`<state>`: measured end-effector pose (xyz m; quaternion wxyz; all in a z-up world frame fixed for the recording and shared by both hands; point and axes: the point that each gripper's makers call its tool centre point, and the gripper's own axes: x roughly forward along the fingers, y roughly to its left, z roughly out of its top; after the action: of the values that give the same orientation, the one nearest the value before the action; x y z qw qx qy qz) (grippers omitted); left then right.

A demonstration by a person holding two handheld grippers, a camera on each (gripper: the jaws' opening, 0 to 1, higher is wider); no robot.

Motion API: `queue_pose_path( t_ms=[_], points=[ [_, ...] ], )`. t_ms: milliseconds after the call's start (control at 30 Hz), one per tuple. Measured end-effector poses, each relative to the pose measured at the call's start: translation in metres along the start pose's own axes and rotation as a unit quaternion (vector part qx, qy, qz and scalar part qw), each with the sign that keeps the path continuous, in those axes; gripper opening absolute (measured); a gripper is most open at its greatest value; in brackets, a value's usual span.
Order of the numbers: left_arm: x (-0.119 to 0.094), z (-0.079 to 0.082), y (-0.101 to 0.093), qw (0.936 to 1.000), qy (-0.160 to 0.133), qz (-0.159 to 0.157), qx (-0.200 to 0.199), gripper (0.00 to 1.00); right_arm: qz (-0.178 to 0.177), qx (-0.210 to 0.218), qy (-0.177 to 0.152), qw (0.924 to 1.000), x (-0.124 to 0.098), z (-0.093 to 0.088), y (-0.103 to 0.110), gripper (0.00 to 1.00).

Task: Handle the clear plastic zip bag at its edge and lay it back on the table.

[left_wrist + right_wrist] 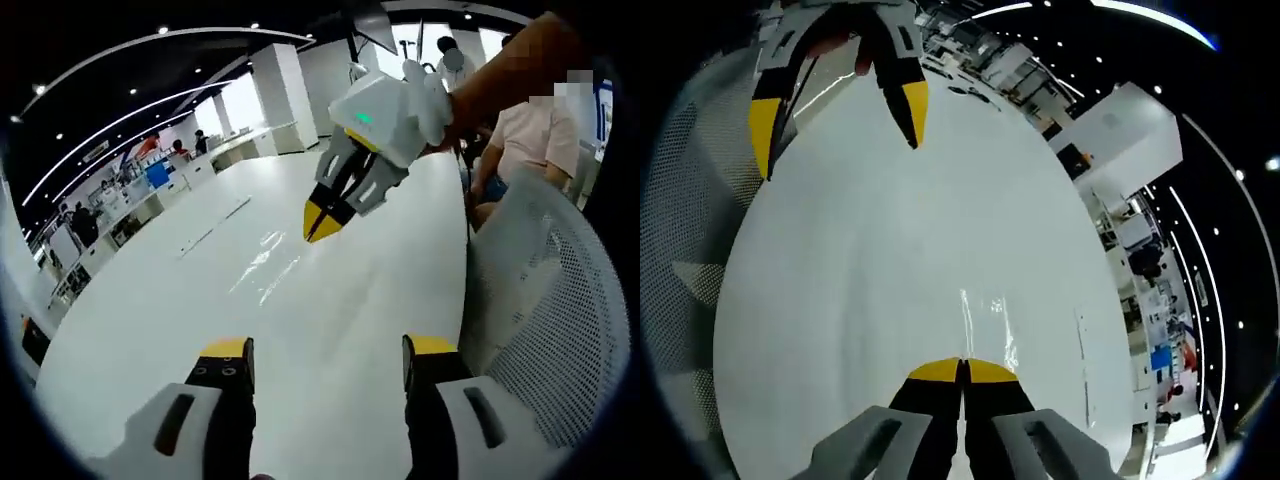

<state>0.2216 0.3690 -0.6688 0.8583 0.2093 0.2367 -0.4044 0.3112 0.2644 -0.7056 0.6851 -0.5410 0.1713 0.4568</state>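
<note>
1. Your right claw (962, 368) is pinched tight on the clear zip bag's (990, 325) edge, just above the white bench (890, 250).
2. Left claw (327, 352) hangs wide apart, holding nothing.
3. That bag's probably floppy, slippery film; keep hold of the stiffer zip edge.

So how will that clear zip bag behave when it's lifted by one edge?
Likely floppy: the clear zip bag looks like thin film lying flat on the white table, so it should drape from a pinch. Probably very light. Its glossy glints suggest a slick surface that may slip from the right gripper.
</note>
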Motion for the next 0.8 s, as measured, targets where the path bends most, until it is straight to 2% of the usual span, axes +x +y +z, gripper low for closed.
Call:
queue_pose_path(
  t_ms=[167, 267, 400, 633, 700, 800],
  points=[
    [-0.004, -0.009, -0.002, 0.9997, -0.004, 0.001, -0.023, 0.59, 0.005, 0.008, 0.006, 0.9999, 0.005, -0.004, -0.002, 0.0],
    [-0.006, -0.015, 0.0, 0.9989, -0.007, 0.008, -0.046, 0.59, 0.007, 0.012, 0.01, 0.9999, 0.01, -0.005, -0.002, 0.0],
    [-0.008, -0.021, 0.007, 0.9984, -0.008, 0.014, -0.055, 0.6, 0.009, 0.016, 0.016, 0.9997, 0.016, -0.009, -0.002, 0.0],
    [-0.01, -0.016, 0.006, 0.9973, -0.019, 0.021, -0.067, 0.6, 0.003, 0.028, 0.029, 0.9992, 0.023, -0.018, -0.007, 0.0],
    [-0.008, -0.018, 0.006, 0.9972, -0.017, 0.021, -0.069, 0.6, 0.001, 0.053, 0.025, 0.9983, 0.025, -0.017, -0.007, 0.0],
    [-0.008, -0.021, 0.004, 0.9971, -0.011, 0.019, -0.072, 0.6, 0.0, 0.049, 0.031, 0.9983, 0.029, -0.019, -0.005, 0.0]
  ],
)
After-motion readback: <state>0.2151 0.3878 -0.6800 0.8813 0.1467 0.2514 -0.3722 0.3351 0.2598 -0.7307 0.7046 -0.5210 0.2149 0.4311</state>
